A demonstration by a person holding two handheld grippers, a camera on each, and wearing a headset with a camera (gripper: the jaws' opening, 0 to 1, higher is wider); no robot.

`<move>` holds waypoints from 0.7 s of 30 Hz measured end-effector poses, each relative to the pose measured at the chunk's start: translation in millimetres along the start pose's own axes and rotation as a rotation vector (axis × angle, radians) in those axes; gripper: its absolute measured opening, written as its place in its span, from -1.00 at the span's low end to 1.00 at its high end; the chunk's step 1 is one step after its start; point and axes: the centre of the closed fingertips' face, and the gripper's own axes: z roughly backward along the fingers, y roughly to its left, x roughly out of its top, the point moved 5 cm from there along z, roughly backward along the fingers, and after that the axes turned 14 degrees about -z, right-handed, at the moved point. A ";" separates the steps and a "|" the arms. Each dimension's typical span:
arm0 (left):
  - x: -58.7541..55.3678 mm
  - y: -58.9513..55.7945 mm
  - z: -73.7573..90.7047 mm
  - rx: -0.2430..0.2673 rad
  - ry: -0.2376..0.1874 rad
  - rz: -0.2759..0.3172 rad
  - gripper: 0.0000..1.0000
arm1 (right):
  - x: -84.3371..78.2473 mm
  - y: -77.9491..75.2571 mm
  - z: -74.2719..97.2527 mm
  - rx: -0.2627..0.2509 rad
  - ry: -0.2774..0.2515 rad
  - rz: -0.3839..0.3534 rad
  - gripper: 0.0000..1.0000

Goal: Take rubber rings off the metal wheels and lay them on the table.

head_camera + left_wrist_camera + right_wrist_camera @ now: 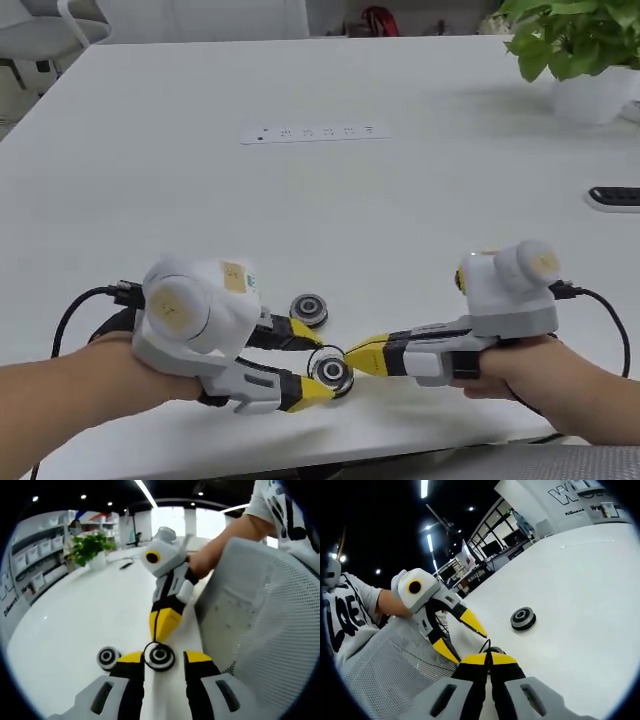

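White table (300,200): left gripper (164,658) jaws apart astride wheel (331,371); right gripper (490,658) clamped on rubber ring (155,628).

Two small metal wheels are seen near the front edge of the tabletop (330,210). One wheel (309,309) is laid flat, with a black ring still fitted. The other wheel (331,370) is set between the fingers of the left gripper (164,655). A thin black rubber ring (155,630) is stretched off it, pinched by the right gripper (490,656).

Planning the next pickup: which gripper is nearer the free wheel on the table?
Left. The left gripper has one jaw beside the free wheel; the right gripper sits farther off, pinching the rubber ring on the other wheel.
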 end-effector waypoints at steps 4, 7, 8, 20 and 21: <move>1.7 1.2 7.8 0.009 -0.015 0.010 -0.29 | 1.6 0.1 -0.3 0.006 -0.002 -0.001 -1.00; 1.5 2.0 13.4 0.016 -0.018 0.016 -0.25 | 3.1 1.8 -0.5 0.012 -0.004 -0.002 -1.00; 1.4 2.3 14.8 0.019 -0.019 0.017 -0.23 | 3.5 2.4 -0.6 0.014 -0.003 -0.001 -1.00; -1.0 5.4 35.9 0.052 -0.047 0.045 -0.04 | 6.7 8.9 -1.0 0.035 0.010 0.005 -1.00; -1.4 5.6 37.4 0.055 -0.048 0.048 -0.02 | 6.7 9.5 -1.2 0.035 0.014 0.006 -1.00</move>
